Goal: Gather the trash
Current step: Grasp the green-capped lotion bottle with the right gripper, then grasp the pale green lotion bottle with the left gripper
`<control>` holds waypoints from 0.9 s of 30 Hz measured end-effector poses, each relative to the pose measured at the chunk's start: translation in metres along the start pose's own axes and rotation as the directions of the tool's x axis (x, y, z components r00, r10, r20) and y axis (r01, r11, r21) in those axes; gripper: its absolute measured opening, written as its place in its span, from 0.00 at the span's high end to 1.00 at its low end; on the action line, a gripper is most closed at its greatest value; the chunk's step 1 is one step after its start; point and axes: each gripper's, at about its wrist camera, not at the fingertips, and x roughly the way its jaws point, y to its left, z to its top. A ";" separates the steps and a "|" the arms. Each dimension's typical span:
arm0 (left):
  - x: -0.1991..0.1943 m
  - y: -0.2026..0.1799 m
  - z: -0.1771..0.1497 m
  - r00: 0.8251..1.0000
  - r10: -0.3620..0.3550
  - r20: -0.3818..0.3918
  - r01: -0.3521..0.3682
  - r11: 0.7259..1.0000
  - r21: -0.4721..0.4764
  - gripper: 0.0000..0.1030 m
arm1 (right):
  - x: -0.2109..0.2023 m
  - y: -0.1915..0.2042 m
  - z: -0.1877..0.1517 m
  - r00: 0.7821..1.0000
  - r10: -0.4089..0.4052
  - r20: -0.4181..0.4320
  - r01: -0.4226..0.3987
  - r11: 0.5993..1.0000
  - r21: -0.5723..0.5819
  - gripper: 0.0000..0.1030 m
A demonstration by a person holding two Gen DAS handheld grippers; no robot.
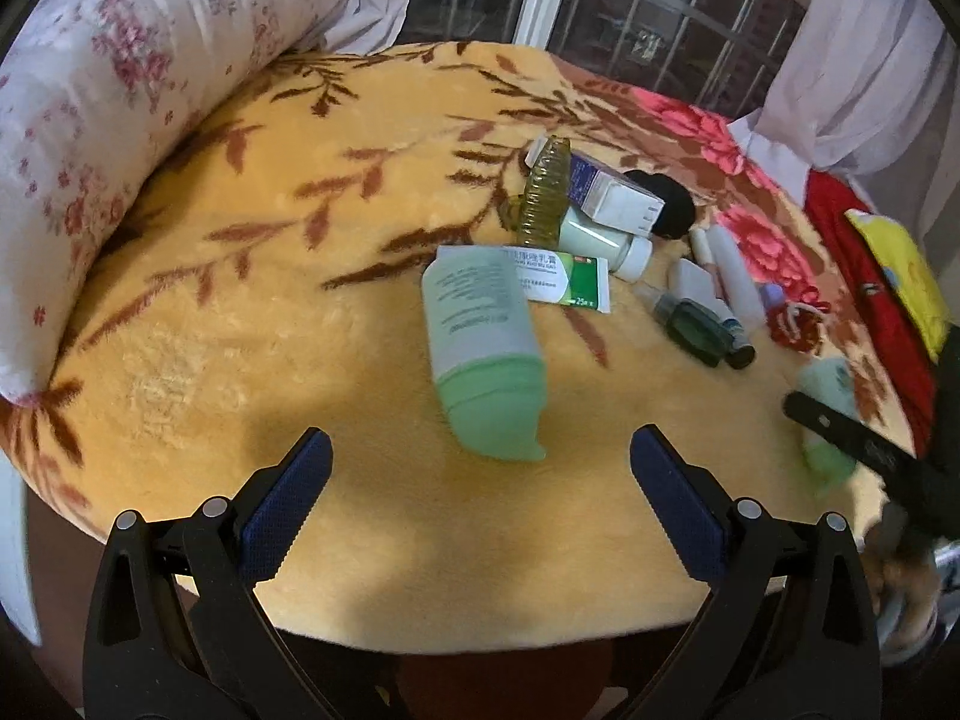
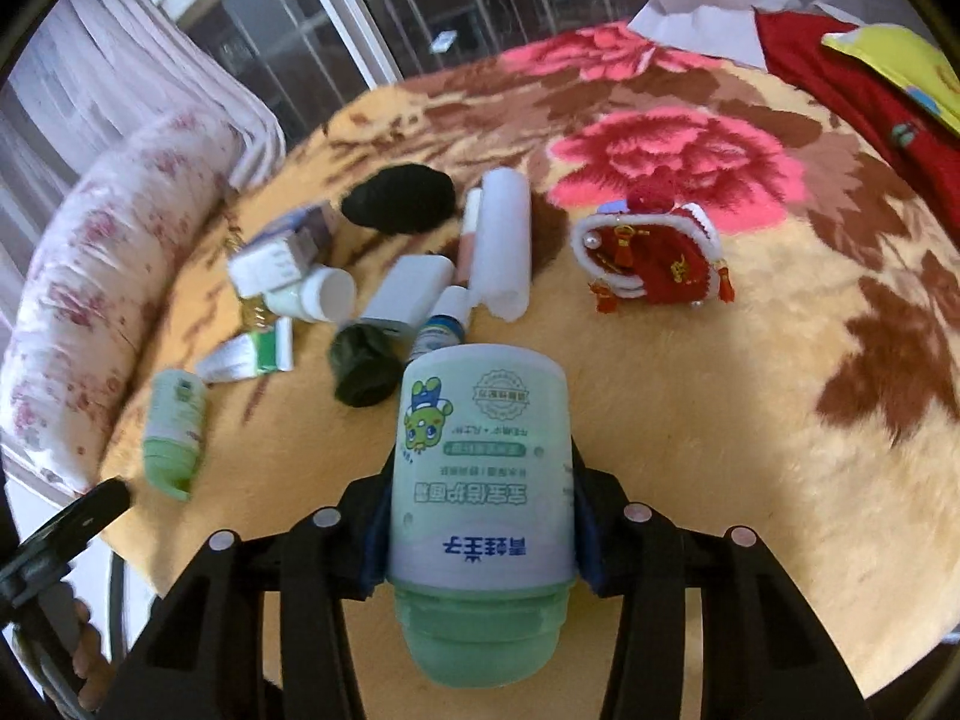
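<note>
right gripper (image 2: 480, 516) is clamping a pale green tube (image 2: 480, 480) by its midsection, jaws partly closed with both pads pressing its sides, cap end pointing toward the camera, above the yellow blanket (image 2: 720, 480). left gripper (image 1: 480, 504) is hovering with jaws wide apart and holding nothing, just short of a second green tube (image 1: 480, 354) that is lying flat on the blanket. to do this step well, the grip should be staying firm and level while the tube is being carried off, clear of the clutter of bottles (image 2: 498, 240) behind. no trash container is showing in either view; the far items are blurring, their labels unreadable.
</note>
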 end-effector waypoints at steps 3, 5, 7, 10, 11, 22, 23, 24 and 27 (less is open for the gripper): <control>0.012 -0.013 0.012 0.998 0.067 0.009 -0.067 0.998 0.008 0.06 | -0.005 -0.001 -0.004 0.999 0.014 0.035 -0.015 1.000 0.016 0.54; 0.023 -0.016 0.022 0.995 0.103 -0.005 -0.103 0.995 0.004 0.05 | -0.006 -0.003 -0.005 0.999 0.019 0.044 -0.020 0.999 0.029 0.54; 0.039 -0.015 0.031 0.992 0.122 -0.035 -0.123 0.992 -0.021 0.05 | -0.006 -0.005 -0.007 0.999 0.032 0.041 -0.034 0.998 0.048 0.54; 0.064 -0.007 0.040 0.987 0.114 -0.111 -0.123 0.990 -0.074 0.06 | -0.007 -0.009 -0.010 0.998 0.044 0.041 -0.046 0.997 0.057 0.54; 0.070 -0.005 0.041 0.986 0.109 -0.129 -0.120 0.989 -0.087 0.06 | -0.007 -0.009 -0.010 0.998 0.045 0.042 -0.047 0.997 0.057 0.54; 0.092 -0.008 0.038 0.983 0.174 -0.060 -0.176 0.984 -0.029 0.10 | 0.003 -0.010 -0.011 0.999 0.044 0.030 -0.045 0.998 0.035 0.54; 0.091 -0.008 0.037 0.983 0.176 -0.044 -0.177 0.984 -0.017 0.12 | 0.003 -0.010 -0.011 0.999 0.043 0.029 -0.044 0.998 0.034 0.54; 0.090 -0.008 0.036 0.983 0.181 -0.032 -0.182 0.983 -0.009 0.16 | 0.003 -0.010 -0.011 0.999 0.039 0.028 -0.040 0.999 0.033 0.54; 0.082 -0.008 0.032 0.979 0.203 0.010 -0.203 0.979 0.015 0.38 | 0.003 -0.008 -0.011 0.999 0.023 0.028 -0.024 0.999 0.035 0.54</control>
